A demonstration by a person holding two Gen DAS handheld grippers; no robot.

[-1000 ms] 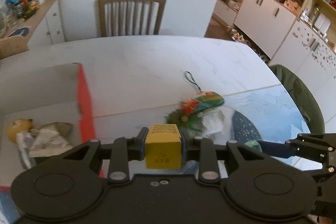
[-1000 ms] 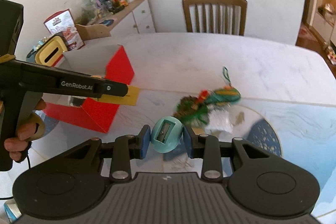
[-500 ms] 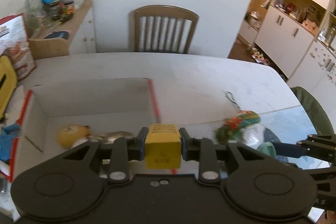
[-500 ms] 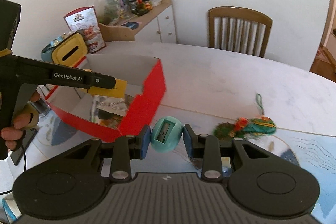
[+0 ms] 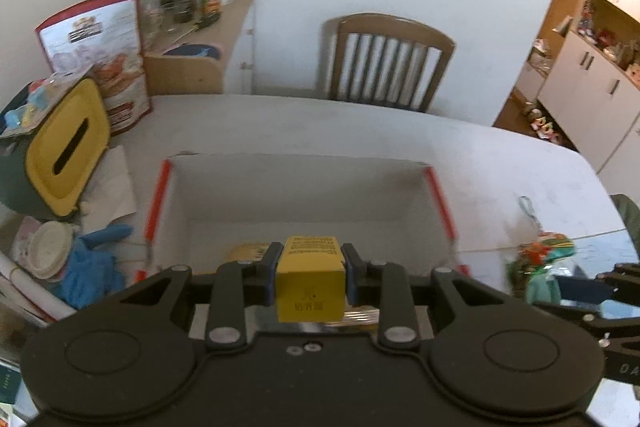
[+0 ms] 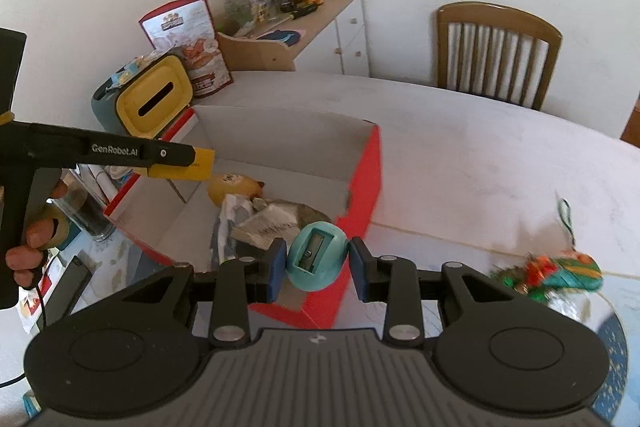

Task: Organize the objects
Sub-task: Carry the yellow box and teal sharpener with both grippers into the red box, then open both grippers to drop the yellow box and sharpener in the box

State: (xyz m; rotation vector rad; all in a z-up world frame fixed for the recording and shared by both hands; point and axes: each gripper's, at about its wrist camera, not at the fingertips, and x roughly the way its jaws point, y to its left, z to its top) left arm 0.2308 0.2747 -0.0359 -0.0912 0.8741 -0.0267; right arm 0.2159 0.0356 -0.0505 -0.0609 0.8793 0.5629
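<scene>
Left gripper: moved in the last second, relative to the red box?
Yes. Left gripper, shut on the yellow carton, has swung left from beside the red box to over its open interior.

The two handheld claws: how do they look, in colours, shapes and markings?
The right claw has a matte black body with two round discs, silver pivot screws, a ribbed grey top plate and blue pads on its fingers. The left claw has the same black shape and blue pads; from the side it shows a pistol-style handle, white "GenRobot.AI" lettering and a thin black cable.
</scene>
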